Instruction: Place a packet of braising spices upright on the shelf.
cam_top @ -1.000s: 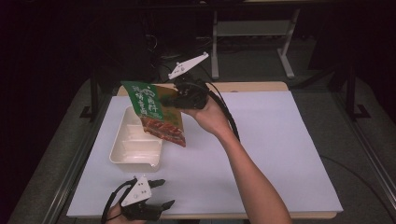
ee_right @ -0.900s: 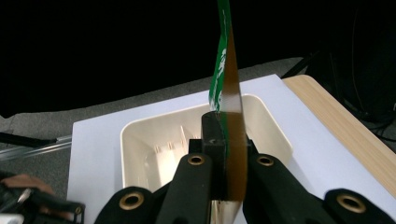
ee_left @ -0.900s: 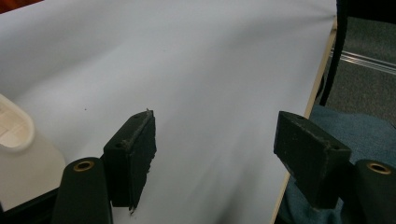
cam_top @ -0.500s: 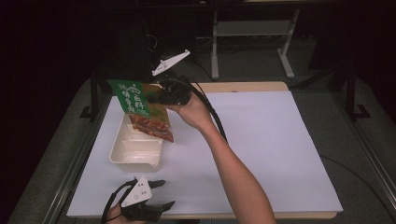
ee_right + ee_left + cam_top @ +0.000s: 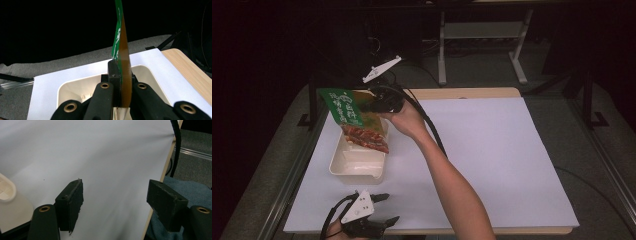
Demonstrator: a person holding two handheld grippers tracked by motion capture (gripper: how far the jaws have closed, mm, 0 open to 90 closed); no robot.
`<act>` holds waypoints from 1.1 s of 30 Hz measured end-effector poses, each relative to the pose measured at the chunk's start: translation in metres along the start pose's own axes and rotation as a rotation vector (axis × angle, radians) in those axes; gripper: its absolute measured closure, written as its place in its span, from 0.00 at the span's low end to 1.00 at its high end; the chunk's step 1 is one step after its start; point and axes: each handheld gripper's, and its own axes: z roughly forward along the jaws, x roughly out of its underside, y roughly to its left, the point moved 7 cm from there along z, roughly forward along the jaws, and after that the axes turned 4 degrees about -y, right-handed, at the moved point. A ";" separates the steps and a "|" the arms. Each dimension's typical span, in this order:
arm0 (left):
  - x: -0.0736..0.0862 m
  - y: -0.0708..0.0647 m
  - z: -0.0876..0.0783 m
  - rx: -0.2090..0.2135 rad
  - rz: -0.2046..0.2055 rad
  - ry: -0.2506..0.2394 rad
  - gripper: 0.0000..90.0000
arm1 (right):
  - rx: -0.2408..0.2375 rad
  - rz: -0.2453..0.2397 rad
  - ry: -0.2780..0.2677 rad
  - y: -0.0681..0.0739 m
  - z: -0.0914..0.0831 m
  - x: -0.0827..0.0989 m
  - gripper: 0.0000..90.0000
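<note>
A snack packet (image 5: 353, 119), green at the top with red contents showing lower down, hangs tilted over the far end of a cream plastic tray (image 5: 357, 173). My right gripper (image 5: 371, 104) is shut on the packet's edge, held by a hand reaching in from the right. In the right gripper view the packet (image 5: 121, 42) stands edge-on between the closed jaws of the right gripper (image 5: 121, 75), with the tray (image 5: 62, 90) below. My left gripper (image 5: 388, 208) rests at the table's near left edge, open, with nothing between the jaws of the left gripper (image 5: 120, 202). A corner of the tray (image 5: 7, 192) shows beside it.
A white sheet (image 5: 492, 150) covers the wooden table (image 5: 472, 93). The right gripper's black cable (image 5: 432, 130) trails along the forearm. A metal stand (image 5: 482, 35) stands on the dark floor behind the table. Blue cloth on the person's lap (image 5: 180, 187) lies past the table's near edge.
The right hand has carried the packet leftward and slightly down, so it now hangs over the tray's far left part. The left gripper has stayed put.
</note>
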 end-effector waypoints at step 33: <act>0.000 -0.001 0.002 0.004 0.002 0.002 0.32 | -0.005 0.116 -0.055 -0.015 0.022 0.006 1.00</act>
